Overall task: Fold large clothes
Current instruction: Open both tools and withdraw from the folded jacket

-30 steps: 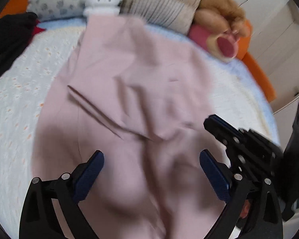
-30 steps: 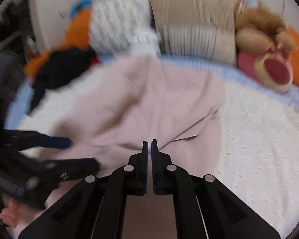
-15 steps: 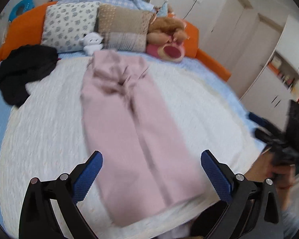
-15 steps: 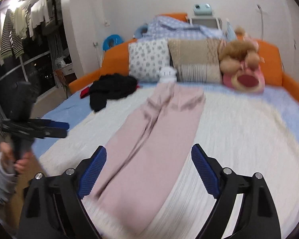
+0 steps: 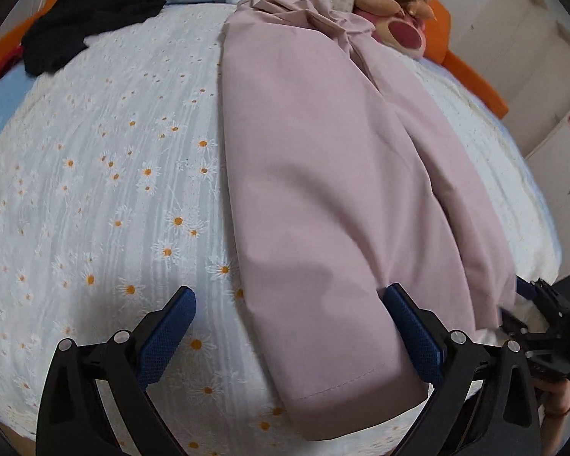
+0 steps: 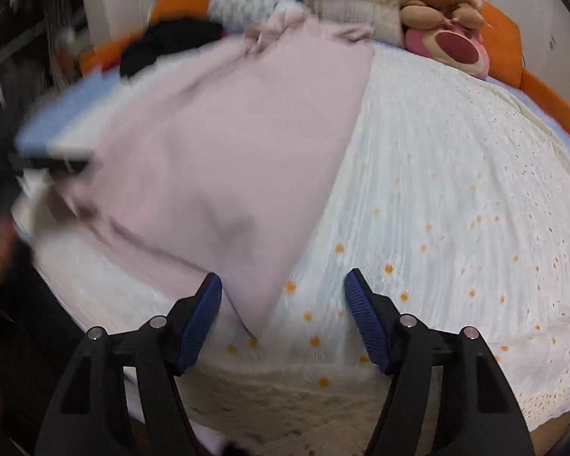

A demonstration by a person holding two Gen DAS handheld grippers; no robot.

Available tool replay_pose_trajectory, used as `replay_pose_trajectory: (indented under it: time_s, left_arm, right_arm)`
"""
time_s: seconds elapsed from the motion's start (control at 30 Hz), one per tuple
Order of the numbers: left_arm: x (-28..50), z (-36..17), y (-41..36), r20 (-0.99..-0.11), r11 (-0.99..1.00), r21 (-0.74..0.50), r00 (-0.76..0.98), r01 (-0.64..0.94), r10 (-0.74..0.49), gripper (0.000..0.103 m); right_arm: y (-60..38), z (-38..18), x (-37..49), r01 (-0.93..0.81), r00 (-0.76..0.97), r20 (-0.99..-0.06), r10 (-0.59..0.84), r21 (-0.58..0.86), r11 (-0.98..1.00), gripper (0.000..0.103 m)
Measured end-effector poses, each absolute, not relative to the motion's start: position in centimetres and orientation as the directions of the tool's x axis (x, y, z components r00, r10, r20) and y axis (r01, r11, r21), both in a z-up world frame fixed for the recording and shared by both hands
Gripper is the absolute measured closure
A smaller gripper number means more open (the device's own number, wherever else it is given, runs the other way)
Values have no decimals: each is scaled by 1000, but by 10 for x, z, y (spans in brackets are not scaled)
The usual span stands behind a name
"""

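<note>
Pink trousers (image 5: 323, 174) lie lengthwise on the bed (image 5: 95, 174); my left gripper (image 5: 288, 334) and right gripper (image 6: 283, 315) hover, fingers spread — next I pinch the 6 o'clock hems.

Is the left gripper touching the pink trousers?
Cannot tell. In the left wrist view the left gripper is open, its right finger overlapping the pink trousers at the hem, with no plain contact or gap.

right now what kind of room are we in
Most likely a bedroom. A bed with a daisy-print cover holds pink trousers laid flat, pillows and a plush bear line the orange headboard, and cupboards stand alongside.
</note>
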State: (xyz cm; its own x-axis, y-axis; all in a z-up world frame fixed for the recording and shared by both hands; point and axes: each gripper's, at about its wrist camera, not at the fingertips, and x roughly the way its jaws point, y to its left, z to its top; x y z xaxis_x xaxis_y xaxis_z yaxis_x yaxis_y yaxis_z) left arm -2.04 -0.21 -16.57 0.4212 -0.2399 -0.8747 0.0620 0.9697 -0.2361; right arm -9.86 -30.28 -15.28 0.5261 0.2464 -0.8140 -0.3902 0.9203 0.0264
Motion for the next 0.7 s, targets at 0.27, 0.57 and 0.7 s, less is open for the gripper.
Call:
replay_pose_trajectory:
  time_s: [0.27,0.57,0.7]
  left_arm:
    - [-44,-144,13,-801,872,-486,370,60,-471,3]
    - [-51,-166,18,-758,806,-592,340,1,-557,3]
    - [-44,-167,22,-731,772,-635,345,-31,-588,15]
  right_arm:
    - [-308,-125,-109,-405,509,-804,307,91,910,35]
    - [-301,-138,-96,-398,477,-821,313,115,910,39]
    - [-297,-136,-93,-419,481,-802,353,144,897,89]
